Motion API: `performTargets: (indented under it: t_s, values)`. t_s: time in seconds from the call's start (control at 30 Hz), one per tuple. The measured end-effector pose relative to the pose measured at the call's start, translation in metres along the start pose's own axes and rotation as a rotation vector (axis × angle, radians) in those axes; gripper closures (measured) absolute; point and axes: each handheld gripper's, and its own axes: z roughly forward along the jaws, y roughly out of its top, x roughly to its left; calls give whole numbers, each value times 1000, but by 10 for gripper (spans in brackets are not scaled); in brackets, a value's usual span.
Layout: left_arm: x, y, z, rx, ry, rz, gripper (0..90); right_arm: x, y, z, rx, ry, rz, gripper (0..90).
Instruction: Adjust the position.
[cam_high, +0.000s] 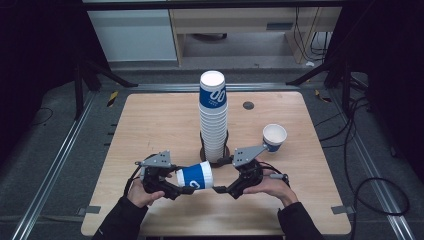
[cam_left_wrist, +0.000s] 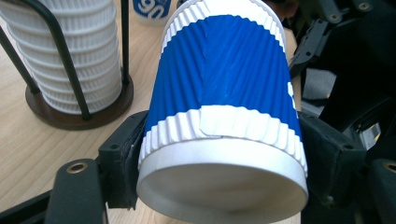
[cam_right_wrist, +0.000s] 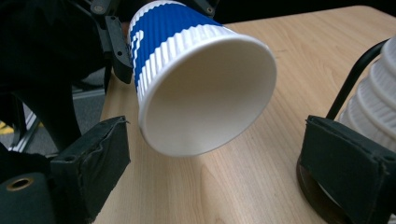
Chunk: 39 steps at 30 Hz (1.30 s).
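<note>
Your left gripper (cam_high: 186, 188) has its jaws clenched on the blue-and-white ribbed cup (cam_high: 194, 177), which lies on its side above the desk (cam_high: 150, 120), just in front of the tall cup stack (cam_high: 213, 117); in the left gripper view the cup (cam_left_wrist: 224, 112) sits squeezed between the two black jaws near its base, the flat white bottom facing the camera and the mouth pointing away toward your other hand. Your right gripper (cam_high: 220, 189) is on the other side of the cup, in front of the stack and slightly to its right, jaws released and spread wide; in the right gripper view the cup's open mouth (cam_right_wrist: 205, 93) faces the camera, tilted, its rim between the two padded jaws and touching neither. The stack stands upright in a dark wire holder with a round brown base (cam_left_wrist: 79, 116) near the desk's middle; the stack's top cup carries a blue band. To the right of the stack a single cup (cam_high: 274, 137) stands upright, mouth up, well apart from the held one. Your hands (cam_high: 142, 194) grip both tools at the near edge of the desk, in front of the stack.
</note>
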Motion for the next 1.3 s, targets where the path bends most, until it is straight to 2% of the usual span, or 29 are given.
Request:
performTargets:
  t_s: [0.07, 0.3, 0.77, 1.1, 1.3]
  values:
    - [0, 0, -2, -29, -9, 0, 247, -1, 0, -2, -23, 4, 8, 82]
    - [-2, 1, -1, -60, -48, 4, 247, -1, 1, -5, -61, 28, 28, 83]
    - [-7, 1, 7, -53, -108, 34, 248, 4, 2, 0, -87, 125, 35, 83]
    - [-14, 3, 10, -54, -122, 58, 249, 7, 0, 9, -76, 169, 45, 88]
    - [-15, 3, 13, -43, -120, 62, 250, 8, -1, 11, -72, 192, 47, 137]
